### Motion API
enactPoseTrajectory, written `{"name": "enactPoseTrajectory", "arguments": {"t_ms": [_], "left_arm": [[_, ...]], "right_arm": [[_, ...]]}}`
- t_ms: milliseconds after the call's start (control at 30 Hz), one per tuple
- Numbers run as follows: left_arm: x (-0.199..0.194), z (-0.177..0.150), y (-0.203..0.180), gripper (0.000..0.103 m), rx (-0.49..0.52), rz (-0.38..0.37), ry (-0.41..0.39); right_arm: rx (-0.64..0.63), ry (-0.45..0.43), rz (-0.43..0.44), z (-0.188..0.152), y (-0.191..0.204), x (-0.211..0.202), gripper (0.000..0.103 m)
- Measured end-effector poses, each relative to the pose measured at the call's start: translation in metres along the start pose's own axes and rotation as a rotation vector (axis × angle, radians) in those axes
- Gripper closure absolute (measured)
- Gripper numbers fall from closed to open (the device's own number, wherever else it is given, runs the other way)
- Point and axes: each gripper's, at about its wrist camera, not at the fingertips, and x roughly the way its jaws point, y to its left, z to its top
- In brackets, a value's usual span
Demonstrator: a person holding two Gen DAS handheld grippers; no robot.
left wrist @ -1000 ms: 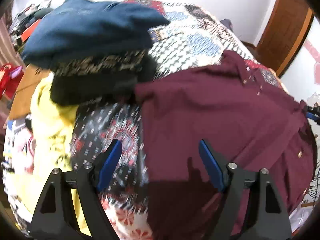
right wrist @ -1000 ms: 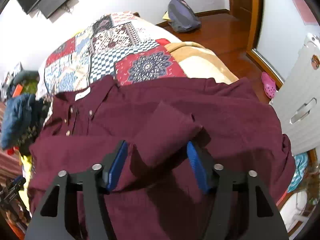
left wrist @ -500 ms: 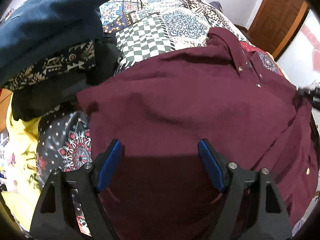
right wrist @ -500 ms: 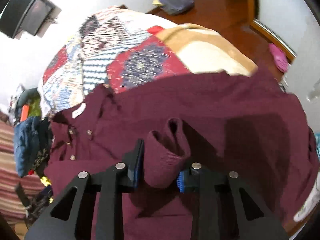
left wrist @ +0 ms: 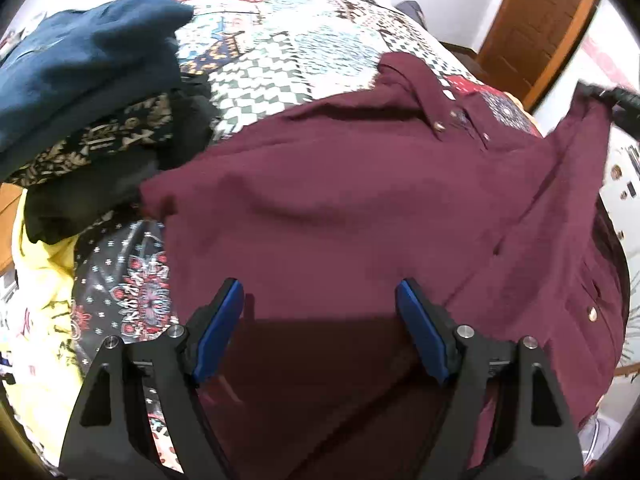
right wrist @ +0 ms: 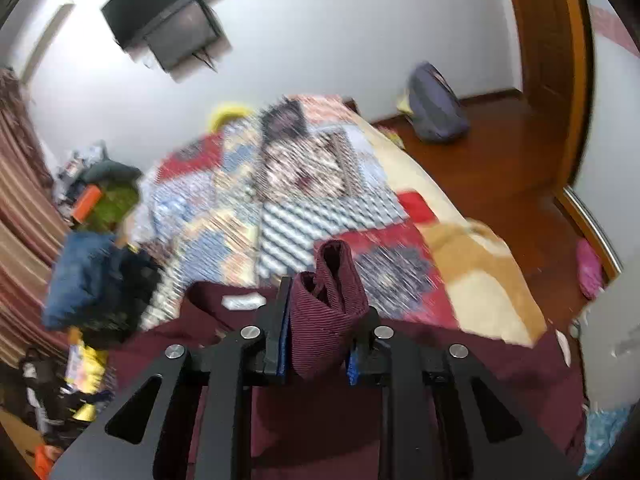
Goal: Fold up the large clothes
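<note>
A maroon button-up shirt [left wrist: 360,200] lies spread on a patchwork bed cover [left wrist: 288,52], collar toward the far right. My left gripper [left wrist: 320,308] hovers open over the shirt's near part, nothing between its blue pads. In the right wrist view my right gripper [right wrist: 320,336] is shut on a bunched maroon cuff [right wrist: 328,304] of the shirt's sleeve and holds it lifted above the shirt [right wrist: 480,360]. That lifted sleeve [left wrist: 580,128] shows at the far right of the left wrist view, pulled up by the right gripper's dark tip [left wrist: 620,100].
A pile of folded clothes, navy on top [left wrist: 80,64], black patterned below, sits left of the shirt. Yellow fabric [left wrist: 40,264] lies at the near left. A wooden door [left wrist: 532,32], a backpack [right wrist: 436,108] on the floor and a wall television [right wrist: 168,32] stand beyond the bed.
My right gripper closed on the sleeve cuff and lifted it off the shirt. My left gripper slid right from the shirt's edge to over the shirt, still open.
</note>
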Motion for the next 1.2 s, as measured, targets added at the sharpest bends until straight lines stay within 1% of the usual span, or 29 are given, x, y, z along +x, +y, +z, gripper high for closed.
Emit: {"name": "enactPoseTrajectory", "arguments": {"t_ms": [33, 67, 133, 167, 200, 233, 267, 333, 367, 400, 467, 533, 600, 633, 733, 800, 833, 900, 933, 1000, 1033, 1100, 1200], "left_arm": [[0.001, -0.001, -0.005, 0.024, 0.011, 0.004, 0.001], [0.002, -0.001, -0.008, 0.024, 0.015, 0.004, 0.002], [0.002, 0.0, -0.012, 0.024, 0.016, -0.003, 0.001], [0.001, 0.0, -0.014, 0.024, 0.019, -0.013, 0.0], [0.0, 0.0, -0.015, 0.024, 0.023, -0.026, 0.001], [-0.001, 0.0, -0.018, 0.024, 0.028, -0.042, 0.001], [-0.002, 0.0, -0.021, 0.024, 0.035, -0.051, 0.0], [-0.004, -0.001, -0.027, 0.024, 0.055, -0.04, -0.006], [-0.004, -0.002, -0.03, 0.024, 0.066, -0.026, -0.01], [-0.005, -0.002, -0.032, 0.024, 0.071, -0.017, -0.013], [-0.008, -0.003, -0.035, 0.024, 0.075, -0.021, -0.019], [-0.011, -0.005, -0.037, 0.024, 0.081, -0.025, -0.025], [-0.014, -0.007, -0.04, 0.024, 0.088, -0.026, -0.032], [-0.016, -0.009, -0.041, 0.024, 0.09, -0.028, -0.036], [-0.023, -0.014, -0.041, 0.024, 0.088, -0.038, -0.048], [-0.027, -0.019, -0.041, 0.024, 0.091, -0.047, -0.055], [-0.028, -0.022, -0.042, 0.024, 0.096, -0.06, -0.056], [-0.029, -0.029, -0.044, 0.024, 0.109, -0.087, -0.048], [-0.03, -0.032, -0.044, 0.024, 0.115, -0.084, -0.049], [-0.033, -0.034, -0.042, 0.024, 0.109, -0.082, -0.054], [-0.035, -0.034, -0.039, 0.024, 0.098, -0.082, -0.057], [-0.046, -0.031, -0.03, 0.024, 0.068, -0.073, -0.084], [-0.058, -0.021, -0.012, 0.023, 0.023, -0.032, -0.131]], "right_arm": [[0.004, 0.038, -0.035, -0.007, -0.007, 0.009, 0.081], [0.013, 0.09, -0.08, -0.018, -0.017, 0.021, 0.079], [0.03, 0.191, -0.141, -0.034, -0.034, 0.037, 0.076], [0.051, 0.254, -0.173, -0.044, -0.045, 0.043, 0.072], [0.067, 0.286, -0.193, -0.05, -0.053, 0.045, 0.068], [0.083, 0.299, -0.215, -0.056, -0.061, 0.043, 0.067], [0.092, 0.287, -0.252, -0.061, -0.068, 0.037, 0.066], [0.085, 0.262, -0.335, -0.063, -0.079, 0.021, 0.061], [0.088, 0.251, -0.353, -0.061, -0.078, 0.014, 0.059], [0.094, 0.239, -0.352, -0.06, -0.078, 0.008, 0.059], [0.102, 0.226, -0.293, -0.055, -0.072, -0.004, 0.059], [0.079, 0.231, -0.229, -0.052, -0.056, -0.008, 0.057], [0.057, 0.236, -0.186, -0.052, -0.036, -0.005, 0.049], [0.044, 0.244, -0.155, -0.053, -0.025, -0.001, 0.047], [0.002, 0.322, -0.039, -0.063, 0.014, 0.026, 0.046], [-0.022, 0.369, 0.005, -0.071, 0.032, 0.041, 0.046], [-0.042, 0.408, 0.028, -0.079, 0.046, 0.054, 0.046], [-0.067, 0.458, 0.066, -0.09, 0.06, 0.067, 0.046], [-0.083, 0.5, 0.081, -0.098, 0.067, 0.079, 0.046], [-0.117, 0.553, 0.058, -0.112, 0.073, 0.091, 0.046], [-0.143, 0.556, 0.045, -0.117, 0.076, 0.092, 0.046], [-0.178, 0.548, 0.048, -0.12, 0.077, 0.086, 0.046], [-0.179, 0.57, 0.071, -0.124, 0.072, 0.075, 0.046]]}}
